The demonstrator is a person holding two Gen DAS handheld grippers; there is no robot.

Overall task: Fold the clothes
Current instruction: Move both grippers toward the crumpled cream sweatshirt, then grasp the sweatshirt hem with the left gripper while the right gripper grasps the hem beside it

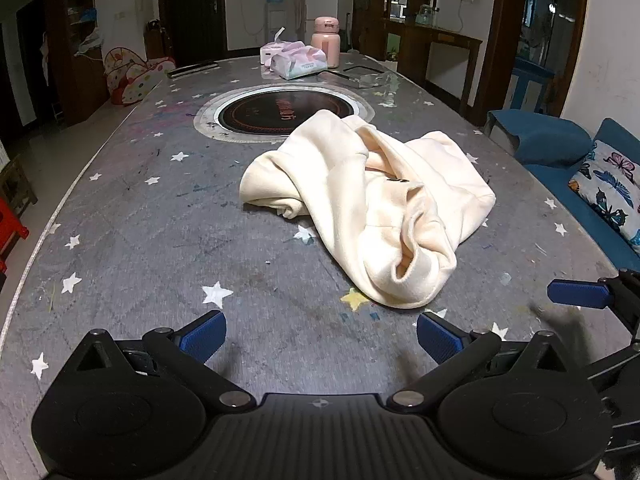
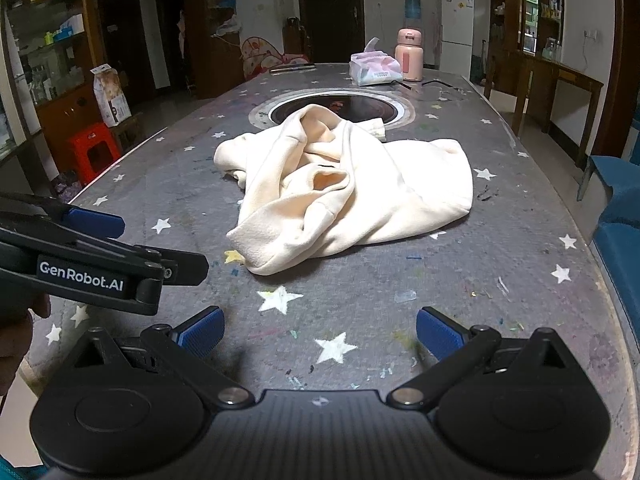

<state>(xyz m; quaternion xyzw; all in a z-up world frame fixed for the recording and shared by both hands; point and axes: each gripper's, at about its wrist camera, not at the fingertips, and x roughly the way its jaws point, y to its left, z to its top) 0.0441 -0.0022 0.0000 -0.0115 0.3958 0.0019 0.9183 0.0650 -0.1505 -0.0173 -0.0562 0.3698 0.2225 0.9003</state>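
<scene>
A cream sweatshirt (image 1: 372, 196) lies crumpled in a heap on the grey star-patterned table (image 1: 160, 248); it also shows in the right wrist view (image 2: 344, 192). One cuffed sleeve end (image 1: 408, 268) points toward me. My left gripper (image 1: 320, 338) is open and empty, just short of the heap's near edge. My right gripper (image 2: 320, 334) is open and empty, a little back from the garment over the bare table (image 2: 480, 280). The left gripper shows at the left of the right wrist view (image 2: 96, 220), and one blue pad of the right gripper shows in the left wrist view (image 1: 576, 294).
A round black hotplate (image 1: 280, 110) is set in the table behind the garment. A tissue pack (image 1: 298, 62) and a pink flask (image 1: 326, 42) stand at the far end. A blue sofa (image 1: 560, 148) with a butterfly cushion lies right, a red stool (image 2: 94, 152) left.
</scene>
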